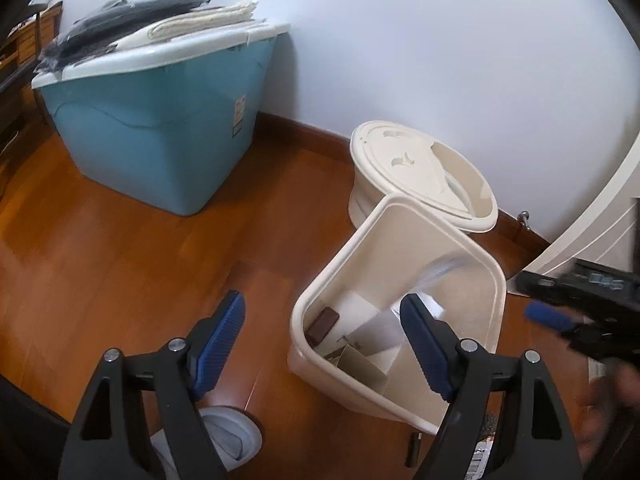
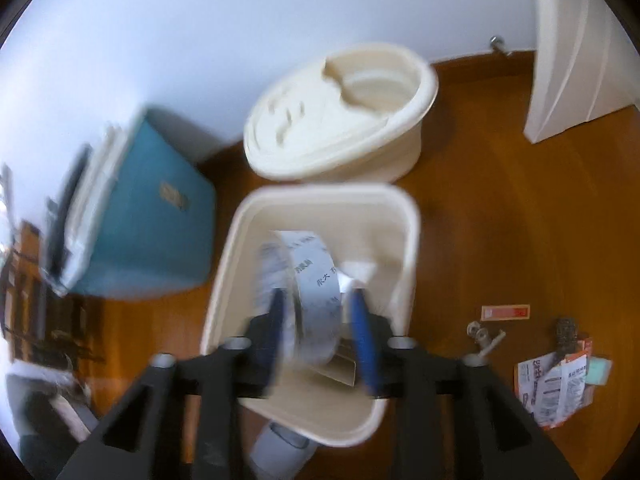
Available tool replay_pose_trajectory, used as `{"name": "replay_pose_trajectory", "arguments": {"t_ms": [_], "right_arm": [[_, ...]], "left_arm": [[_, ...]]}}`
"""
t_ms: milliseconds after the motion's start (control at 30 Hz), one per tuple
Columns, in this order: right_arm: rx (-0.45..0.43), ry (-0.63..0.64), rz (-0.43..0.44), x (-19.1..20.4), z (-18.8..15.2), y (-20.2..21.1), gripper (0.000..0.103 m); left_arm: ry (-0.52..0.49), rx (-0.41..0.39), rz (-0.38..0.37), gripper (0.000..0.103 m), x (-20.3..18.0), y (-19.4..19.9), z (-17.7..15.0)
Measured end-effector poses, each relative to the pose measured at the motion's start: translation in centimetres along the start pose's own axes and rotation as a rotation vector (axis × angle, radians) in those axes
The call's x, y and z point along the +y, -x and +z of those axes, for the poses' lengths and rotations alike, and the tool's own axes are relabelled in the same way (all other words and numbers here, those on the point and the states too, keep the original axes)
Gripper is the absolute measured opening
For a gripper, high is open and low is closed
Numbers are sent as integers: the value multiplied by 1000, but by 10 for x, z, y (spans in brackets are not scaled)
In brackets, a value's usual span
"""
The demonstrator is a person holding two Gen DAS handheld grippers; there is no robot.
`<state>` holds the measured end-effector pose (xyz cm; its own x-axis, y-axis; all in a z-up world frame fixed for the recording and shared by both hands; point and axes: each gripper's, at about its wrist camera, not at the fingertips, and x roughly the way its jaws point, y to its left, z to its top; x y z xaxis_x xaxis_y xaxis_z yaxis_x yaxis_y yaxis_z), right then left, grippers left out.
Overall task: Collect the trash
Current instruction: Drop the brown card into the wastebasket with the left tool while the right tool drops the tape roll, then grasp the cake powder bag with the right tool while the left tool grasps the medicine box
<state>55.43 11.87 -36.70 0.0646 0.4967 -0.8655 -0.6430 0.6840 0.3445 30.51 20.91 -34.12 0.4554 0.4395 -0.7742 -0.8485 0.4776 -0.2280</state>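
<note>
The right gripper (image 2: 318, 340) is holding a tape roll (image 2: 308, 300) in its jaws above the cream bin (image 2: 408, 220), while the left gripper (image 1: 320, 332) at nine o'clock is hanging released.

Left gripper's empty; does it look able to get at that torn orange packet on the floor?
Probably not directly: the torn orange packet lies beyond the cream bin and the right gripper, which holds a tape roll. The left gripper would have to go around.

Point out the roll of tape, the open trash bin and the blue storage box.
roll of tape (image 2: 316, 300): right wrist view, on its printed outer band.
open trash bin (image 2: 320, 196): right wrist view, on its far rim.
blue storage box (image 1: 152, 120): left wrist view, on its front wall.
</note>
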Motion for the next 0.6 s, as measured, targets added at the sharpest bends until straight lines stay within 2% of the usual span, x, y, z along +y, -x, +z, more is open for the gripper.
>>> {"name": "replay_pose_trajectory", "arguments": {"t_ms": [33, 133, 233, 267, 367, 433, 533, 600], "right_arm": [[4, 11, -14, -1, -3, -3, 79], [22, 36, -7, -8, -12, 8, 79], [-16, 80, -52, -37, -27, 53, 79], [-20, 80, -78, -53, -34, 68, 81], [-40, 74, -233, -124, -66, 111, 90], [-19, 34, -296, -174, -93, 123, 90], [32, 33, -419, -245, -142, 114, 92], [80, -10, -428, -291, -174, 90, 92]], "left_arm": [[-9, -9, -4, 80, -1, 2, 1], [-24, -11, -27, 79, -5, 8, 0], [-67, -30, -52, 80, -20, 11, -4], [-85, -37, -58, 80, -26, 13, -8], [-125, -31, -95, 80, -46, 22, -23], [-182, -48, -128, 80, -67, 31, -39], [-289, -62, -187, 80, -101, 40, -66], [-351, -57, -214, 80, -118, 41, -86]]}}
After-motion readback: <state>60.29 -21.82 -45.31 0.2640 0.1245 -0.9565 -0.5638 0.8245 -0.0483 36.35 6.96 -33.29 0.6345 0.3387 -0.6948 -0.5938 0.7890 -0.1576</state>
